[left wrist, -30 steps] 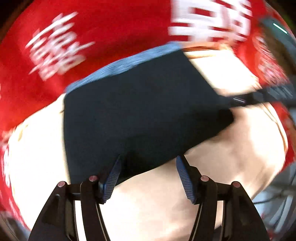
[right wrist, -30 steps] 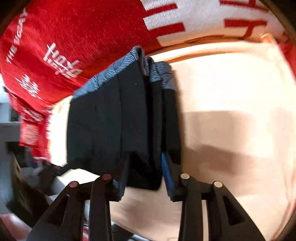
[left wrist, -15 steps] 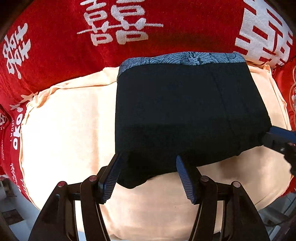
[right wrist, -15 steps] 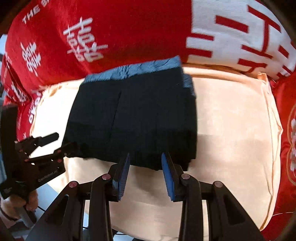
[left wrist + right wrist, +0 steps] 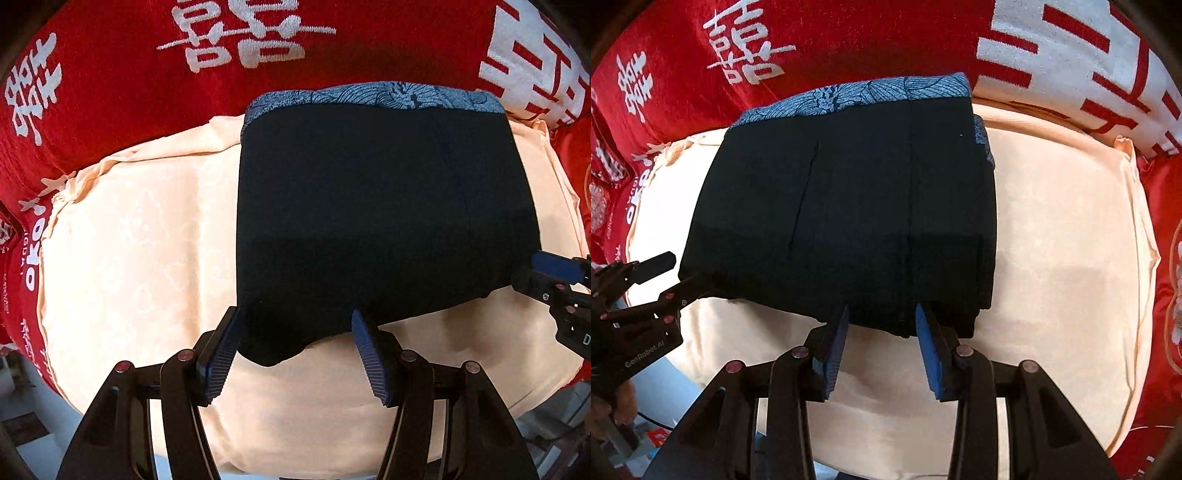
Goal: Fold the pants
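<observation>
Item: dark pants [image 5: 384, 221], folded into a compact block, patterned blue waistband [image 5: 369, 96] at the far edge, lying on a peach cushion [image 5: 140, 258] against a red blanket [image 5: 129, 85] with white characters. My left gripper [image 5: 293, 349] hangs above the near left corner, jaws parted, pads clear of cloth. My right gripper [image 5: 881, 345] straddles the near right edge, jaws narrower and just opening, fabric hem between them, unpinched.

Bare cream pad [image 5: 1071, 229] open R of the pants [image 5: 849, 206] & [image 5: 129, 258] L of them; red blanket [image 5: 147, 92] walls the far edge.
</observation>
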Demonstrator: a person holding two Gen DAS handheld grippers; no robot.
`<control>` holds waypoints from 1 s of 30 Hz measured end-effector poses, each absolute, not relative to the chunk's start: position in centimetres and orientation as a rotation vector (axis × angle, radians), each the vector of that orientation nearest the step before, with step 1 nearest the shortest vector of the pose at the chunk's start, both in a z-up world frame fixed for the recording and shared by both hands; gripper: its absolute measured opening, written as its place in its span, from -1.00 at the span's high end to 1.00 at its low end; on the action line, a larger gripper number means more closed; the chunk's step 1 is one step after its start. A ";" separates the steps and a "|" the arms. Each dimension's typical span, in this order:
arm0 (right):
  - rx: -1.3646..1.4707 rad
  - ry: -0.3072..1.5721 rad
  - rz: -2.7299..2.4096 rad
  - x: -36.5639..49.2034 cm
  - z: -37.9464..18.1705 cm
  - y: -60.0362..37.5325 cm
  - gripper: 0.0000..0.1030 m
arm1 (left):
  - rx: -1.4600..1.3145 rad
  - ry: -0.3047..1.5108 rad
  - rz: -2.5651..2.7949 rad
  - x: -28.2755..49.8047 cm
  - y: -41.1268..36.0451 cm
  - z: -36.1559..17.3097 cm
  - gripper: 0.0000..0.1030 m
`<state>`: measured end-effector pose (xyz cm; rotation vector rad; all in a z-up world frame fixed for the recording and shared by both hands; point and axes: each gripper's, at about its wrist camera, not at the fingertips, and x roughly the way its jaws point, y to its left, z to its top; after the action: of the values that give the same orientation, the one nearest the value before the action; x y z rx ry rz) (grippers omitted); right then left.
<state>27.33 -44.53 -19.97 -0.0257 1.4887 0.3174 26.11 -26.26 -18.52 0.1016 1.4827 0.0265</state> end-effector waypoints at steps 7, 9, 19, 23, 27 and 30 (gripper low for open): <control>-0.017 1.514 0.296 27.2 -20.4 -45.1 0.12 | 0.128 1.482 0.028 26.4 -27.2 -18.6 -0.21; -0.017 1.522 0.285 27.1 -20.7 -45.4 0.11 | 0.133 1.481 0.026 26.5 -27.4 -18.5 -0.21; 0.003 1.528 0.292 27.0 -21.2 -46.0 0.11 | 0.154 1.475 0.030 26.5 -27.9 -18.3 -0.21; 0.004 1.529 0.296 27.0 -21.2 -46.0 0.06 | 0.162 1.466 0.031 26.6 -28.0 -18.0 -0.21; -0.006 1.530 0.296 27.0 -21.1 -46.1 0.05 | 0.148 1.458 0.037 26.9 -27.5 -17.8 -0.21; -0.008 1.537 0.289 26.6 -21.1 -46.7 0.04 | 0.142 1.440 0.054 27.3 -26.7 -17.5 -0.21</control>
<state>26.64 -46.69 -21.06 -0.0084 1.5374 0.2887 27.30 -26.65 -17.49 0.1419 1.4396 0.0541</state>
